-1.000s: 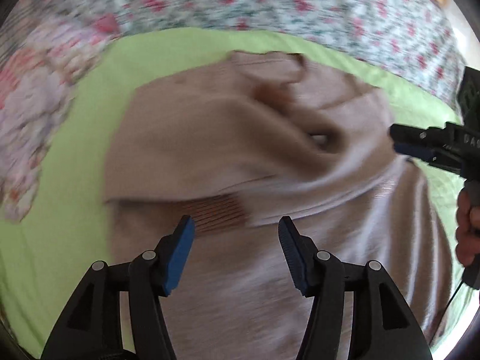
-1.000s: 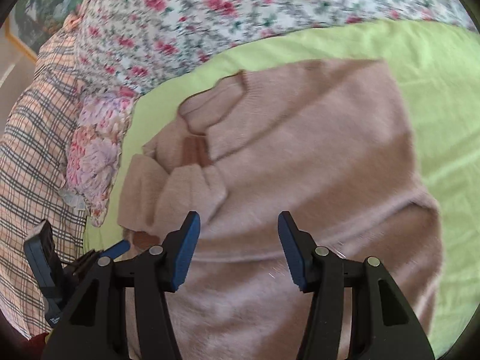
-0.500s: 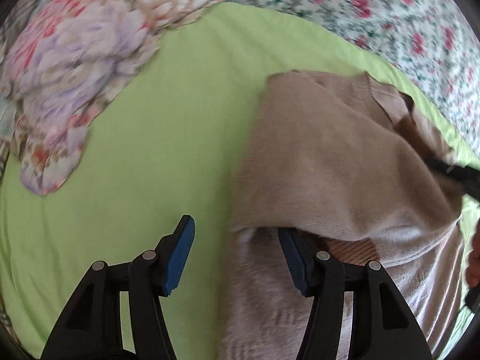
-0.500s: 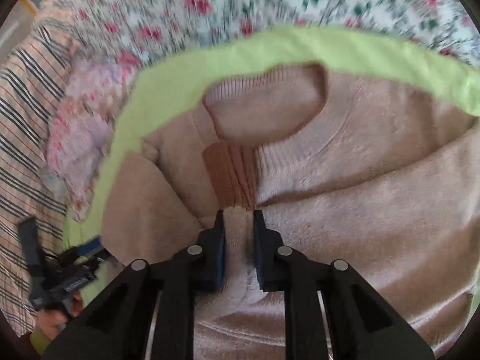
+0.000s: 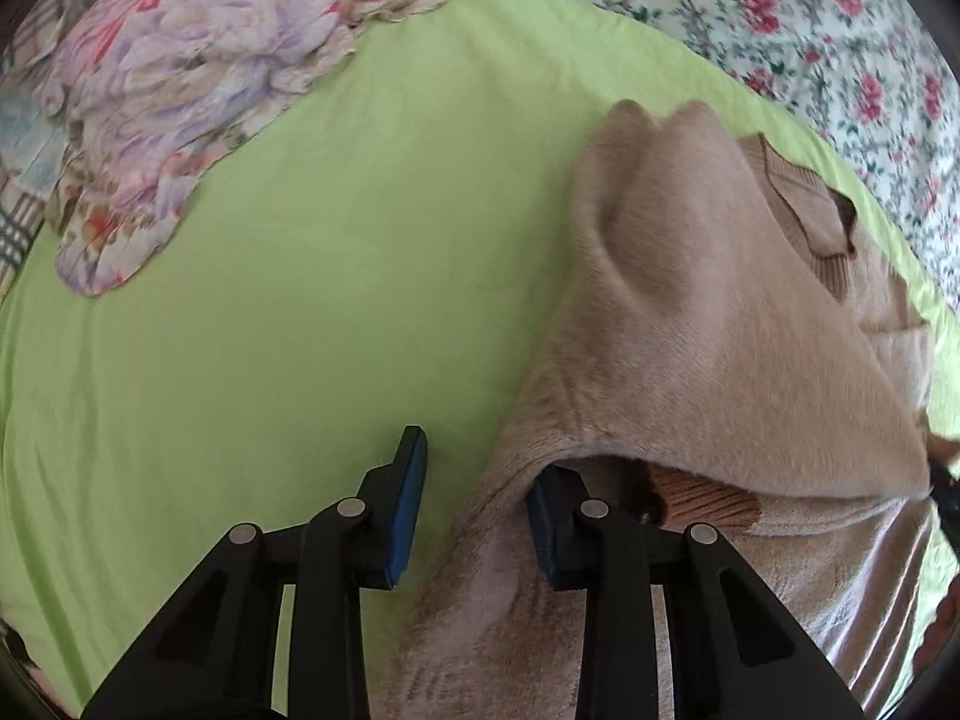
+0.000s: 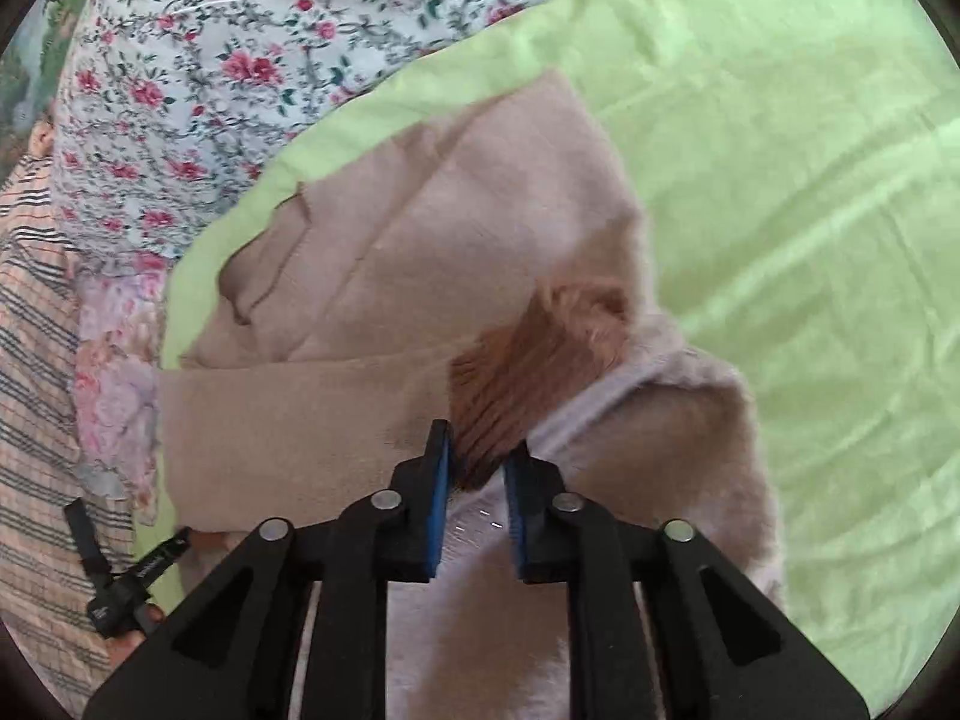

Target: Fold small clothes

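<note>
My right gripper (image 6: 475,468) is nipping the brown ribbed cuff (image 6: 510,384) of the beige sweater (image 5: 708,312), which lies half-folded on the green sheet (image 5: 312,276); my left gripper (image 5: 477,504) gapes wide, one finger tucked under the folded flap, gripping nothing. Best move, I'd judge: carry that cuff low across the body, and close the left on the side edge so it stays square
</note>
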Action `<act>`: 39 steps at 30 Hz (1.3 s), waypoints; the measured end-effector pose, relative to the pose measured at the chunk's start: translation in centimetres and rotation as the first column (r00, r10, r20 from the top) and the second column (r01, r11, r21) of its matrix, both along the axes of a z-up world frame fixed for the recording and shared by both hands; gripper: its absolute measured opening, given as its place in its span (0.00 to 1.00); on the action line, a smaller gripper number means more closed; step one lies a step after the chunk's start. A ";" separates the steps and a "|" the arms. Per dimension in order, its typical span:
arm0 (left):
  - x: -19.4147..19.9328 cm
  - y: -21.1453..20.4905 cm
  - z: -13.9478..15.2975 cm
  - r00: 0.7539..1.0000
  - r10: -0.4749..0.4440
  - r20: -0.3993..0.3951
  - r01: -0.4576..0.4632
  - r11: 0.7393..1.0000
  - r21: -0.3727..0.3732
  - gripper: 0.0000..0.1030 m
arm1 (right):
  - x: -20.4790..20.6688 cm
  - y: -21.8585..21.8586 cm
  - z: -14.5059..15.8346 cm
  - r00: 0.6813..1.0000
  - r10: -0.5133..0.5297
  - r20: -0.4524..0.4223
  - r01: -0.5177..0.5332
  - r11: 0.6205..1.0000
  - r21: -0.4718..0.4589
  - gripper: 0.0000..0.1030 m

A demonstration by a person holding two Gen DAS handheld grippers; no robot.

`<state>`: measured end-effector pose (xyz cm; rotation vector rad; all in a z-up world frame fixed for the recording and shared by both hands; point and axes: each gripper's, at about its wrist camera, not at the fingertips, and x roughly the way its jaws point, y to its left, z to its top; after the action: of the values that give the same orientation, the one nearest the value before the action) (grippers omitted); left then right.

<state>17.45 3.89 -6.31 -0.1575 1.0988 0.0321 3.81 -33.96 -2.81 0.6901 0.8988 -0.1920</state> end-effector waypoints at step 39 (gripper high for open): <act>-4.4 6.9 1.2 0.999 -0.028 0.017 0.031 0.971 -0.235 0.34 | 23.0 14.2 4.1 0.804 0.523 0.283 -0.579 0.798 0.170 0.72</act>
<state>13.09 10.75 -5.08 -0.3538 1.0893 -0.1265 26.78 -19.73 1.34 0.6338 0.8795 0.5306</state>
